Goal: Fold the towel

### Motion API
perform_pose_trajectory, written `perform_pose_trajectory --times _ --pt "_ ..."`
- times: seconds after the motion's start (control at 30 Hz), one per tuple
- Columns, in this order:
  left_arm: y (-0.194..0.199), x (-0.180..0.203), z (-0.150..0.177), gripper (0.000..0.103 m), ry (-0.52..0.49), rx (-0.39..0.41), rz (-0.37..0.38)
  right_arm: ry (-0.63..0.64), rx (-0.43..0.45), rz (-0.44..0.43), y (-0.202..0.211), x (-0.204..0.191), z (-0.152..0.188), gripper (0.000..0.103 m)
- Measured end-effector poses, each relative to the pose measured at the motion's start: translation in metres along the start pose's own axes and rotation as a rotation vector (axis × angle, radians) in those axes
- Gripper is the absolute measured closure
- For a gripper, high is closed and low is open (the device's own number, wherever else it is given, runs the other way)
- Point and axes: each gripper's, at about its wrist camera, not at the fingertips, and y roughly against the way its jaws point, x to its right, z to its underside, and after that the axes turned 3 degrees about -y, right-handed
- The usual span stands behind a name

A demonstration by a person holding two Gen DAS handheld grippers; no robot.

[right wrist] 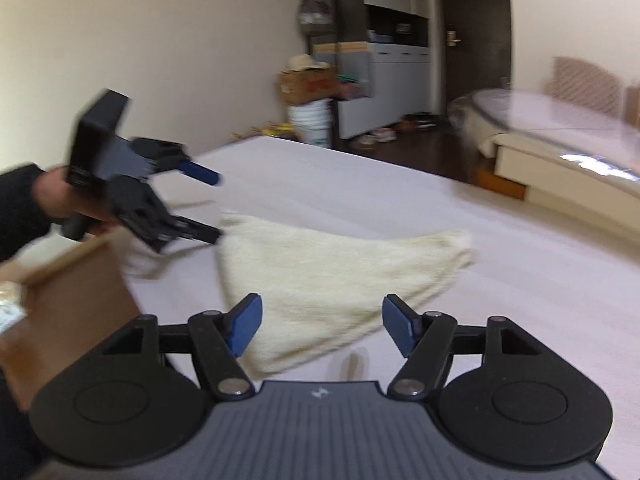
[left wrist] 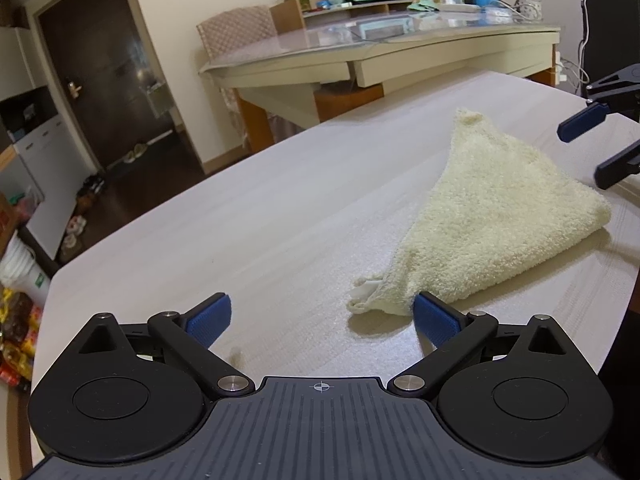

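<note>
Both claws hang empty over the table [left wrist: 240, 208], jaws spread wide. From its own camera the left gripper [left wrist: 322, 318] has nothing between its blue pads; the cream terry towel [left wrist: 492, 216] lies ahead and to its right, folded into a triangle, with one loose, rumpled corner [left wrist: 366, 294] just beyond the right pad. The right gripper [right wrist: 322, 330] is spread just as wide, and the towel's folded edge lies directly ahead between its pads, close below but not pinched. In that same view the left gripper [right wrist: 208, 206] appears off to the left, held in the person's hand [right wrist: 60, 196], its lower finger near the towel's far-left corner; whether it touches I cannot tell, the picture being blurred.

My reading is that a diagonal fold is laid and both claws are between grips. Another fold would call for the left claw to close on the rumpled corner, the right on the point nearest it, then both carrying the cloth across together so the edges meet.
</note>
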Motion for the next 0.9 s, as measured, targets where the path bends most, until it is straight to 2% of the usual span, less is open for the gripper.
perform_pose_trajectory --times 0.17,0.3,0.47,0.73,0.83,0.9 --pt "0.0 0.001 -0.002 0.001 -0.012 -0.005 -0.005 0.045 -0.015 0.051 -0.006 -0.002 0.0 0.033" --pt "-0.001 0.001 -0.003 0.0 -0.022 -0.01 -0.01 0.033 0.005 0.085 0.0 0.0 -0.002 0.022" --pt "-0.001 0.001 -0.004 0.0 -0.031 -0.011 -0.007 0.095 -0.048 0.152 -0.005 -0.001 0.007 0.022" --pt "-0.006 -0.005 -0.007 0.0 -0.06 -0.022 -0.008 0.069 -0.026 0.15 -0.001 -0.009 0.018 0.021" --pt "-0.007 -0.009 -0.008 0.0 -0.049 -0.026 0.006 -0.005 0.057 0.07 0.013 -0.006 0.013 0.021" --pt "-0.007 -0.012 -0.008 0.0 -0.025 -0.021 0.015 -0.012 0.08 0.019 0.014 -0.009 0.01 0.021"
